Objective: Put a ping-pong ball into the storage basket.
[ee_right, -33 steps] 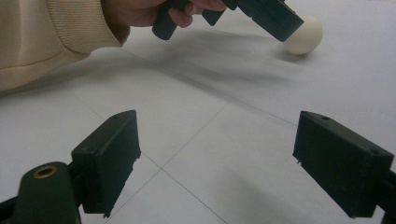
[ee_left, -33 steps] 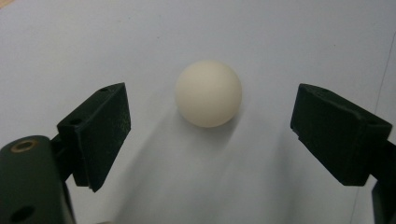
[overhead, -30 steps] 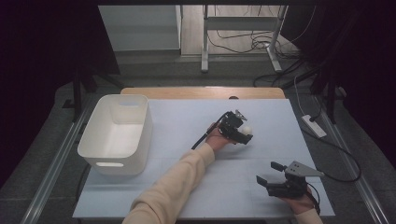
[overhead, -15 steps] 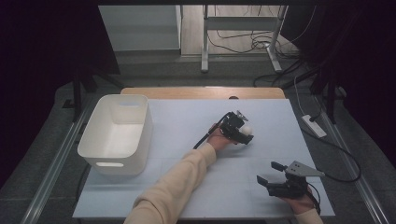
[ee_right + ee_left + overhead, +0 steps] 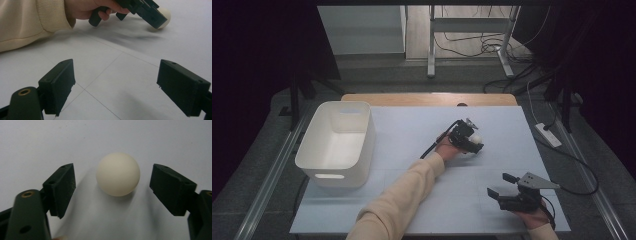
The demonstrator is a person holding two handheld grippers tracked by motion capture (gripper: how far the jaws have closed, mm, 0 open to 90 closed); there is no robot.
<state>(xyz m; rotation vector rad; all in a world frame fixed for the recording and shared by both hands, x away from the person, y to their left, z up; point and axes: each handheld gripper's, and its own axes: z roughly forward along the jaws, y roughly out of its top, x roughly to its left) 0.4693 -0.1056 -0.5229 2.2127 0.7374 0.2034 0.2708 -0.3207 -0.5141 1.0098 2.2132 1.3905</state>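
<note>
A cream-white ball (image 5: 118, 174) is seen resting on the pale worktop (image 5: 412, 130), right of the middle, well apart from the white bin (image 5: 337, 142) at the left side. The left hand-held gripper (image 5: 113, 183) is lowered over the ball so that the ball lies between its two black jaws; a gap is visible on each side, and the pads (image 5: 62, 185) are not pressed against it. These jaws have just been closing around the ball. In the high view the left hand-held gripper (image 5: 468, 138) is held by a hand in a cream sleeve (image 5: 407, 195). The right hand-held gripper (image 5: 502, 186) is held near the front right edge, its jaws spread wide with nothing between them.
</note>
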